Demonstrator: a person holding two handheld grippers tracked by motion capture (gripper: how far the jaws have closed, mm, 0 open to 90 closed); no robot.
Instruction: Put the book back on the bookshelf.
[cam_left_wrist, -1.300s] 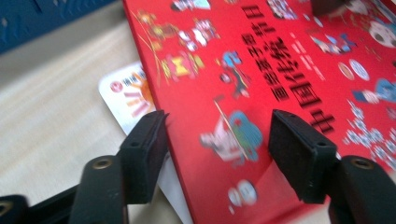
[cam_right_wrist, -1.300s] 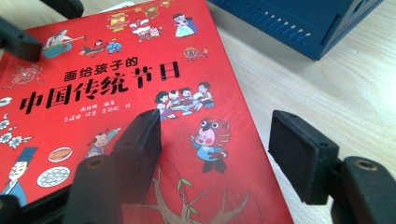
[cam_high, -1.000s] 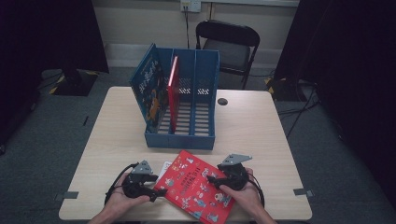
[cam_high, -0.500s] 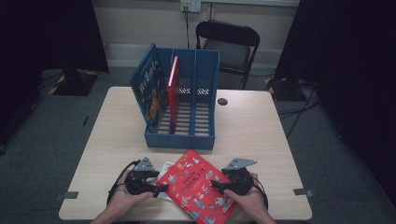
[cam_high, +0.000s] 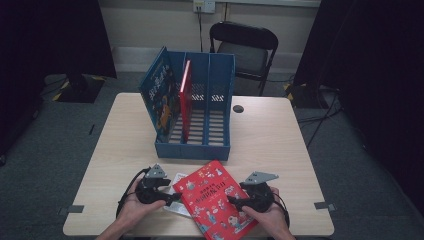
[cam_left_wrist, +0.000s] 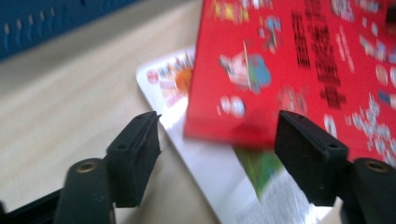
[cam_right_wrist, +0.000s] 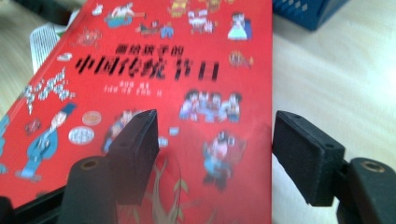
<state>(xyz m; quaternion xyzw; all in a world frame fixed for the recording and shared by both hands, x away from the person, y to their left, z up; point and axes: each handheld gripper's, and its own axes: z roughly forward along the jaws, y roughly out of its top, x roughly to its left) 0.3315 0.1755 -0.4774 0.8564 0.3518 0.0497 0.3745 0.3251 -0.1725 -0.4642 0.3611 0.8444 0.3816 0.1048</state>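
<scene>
red book: (cam_high: 216, 204) lies flat at the near edge of the desk (cam_high: 280, 145), turned at a slant, between the two grippers; it rests on top of a thinner white booklet (cam_high: 176, 181) whose corner sticks out at the left
left gripper: (cam_high: 172, 198) jaws wide apart, nothing clamped; in the left gripper view the book's corner (cam_left_wrist: 219, 130) sits in the gap, pads clear of it, probably lined up to catch that edge
right gripper: (cam_high: 232, 201) jaws have just been opening; the right gripper view shows the book's right edge (cam_right_wrist: 261, 154) between them, pads not pressing on it
blue file rack: (cam_high: 197, 149) stands mid-desk just beyond the book, slots facing up, so books drop in upright
shelved books: a blue one (cam_high: 159, 95) leans in the left slot, a red one (cam_high: 185, 97) stands beside it; the right slots look free
likely step: taking the flat book from both sides to stand it in the rack
</scene>
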